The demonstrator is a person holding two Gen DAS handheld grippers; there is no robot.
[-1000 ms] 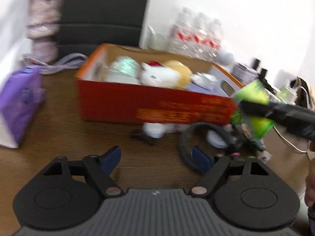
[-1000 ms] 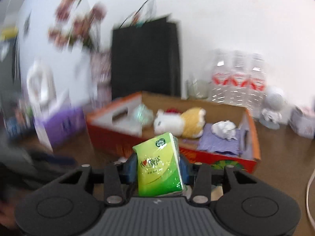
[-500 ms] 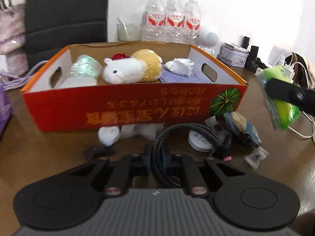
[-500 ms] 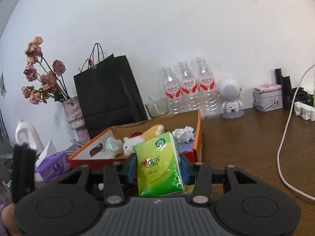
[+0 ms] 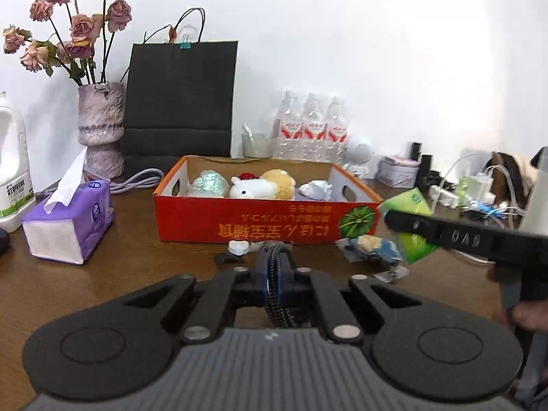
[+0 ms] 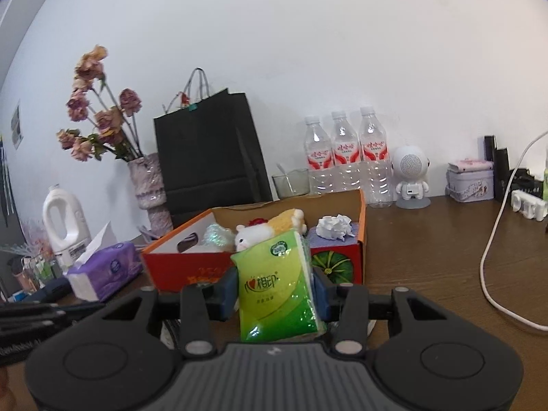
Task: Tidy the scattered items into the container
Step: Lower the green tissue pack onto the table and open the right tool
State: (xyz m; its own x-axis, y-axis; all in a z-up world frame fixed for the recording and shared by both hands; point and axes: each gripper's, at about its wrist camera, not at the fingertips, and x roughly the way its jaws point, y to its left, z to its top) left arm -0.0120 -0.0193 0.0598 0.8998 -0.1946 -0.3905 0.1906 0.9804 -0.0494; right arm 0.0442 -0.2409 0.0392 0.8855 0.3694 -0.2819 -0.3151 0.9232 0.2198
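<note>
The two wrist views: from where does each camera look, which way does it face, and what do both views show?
Left wrist: sits on the left tool, faces the red box's long front across the table; its jaws are shut on a braided cable; the right tool crosses at the right, a hand below it.
Right wrist: sits on the right tool, faces the box's corner and the wall; its jaws grip a green tissue pack.
Shared: box, plush toy, black bag, vase, three bottles, purple tissue pack, green pack.

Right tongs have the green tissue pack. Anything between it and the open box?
Nothing visible does. The green tissue pack sits clamped in the right tongs, just short of the orange box. Its near wall is low and its top open, though toys already fill the middle.
</note>
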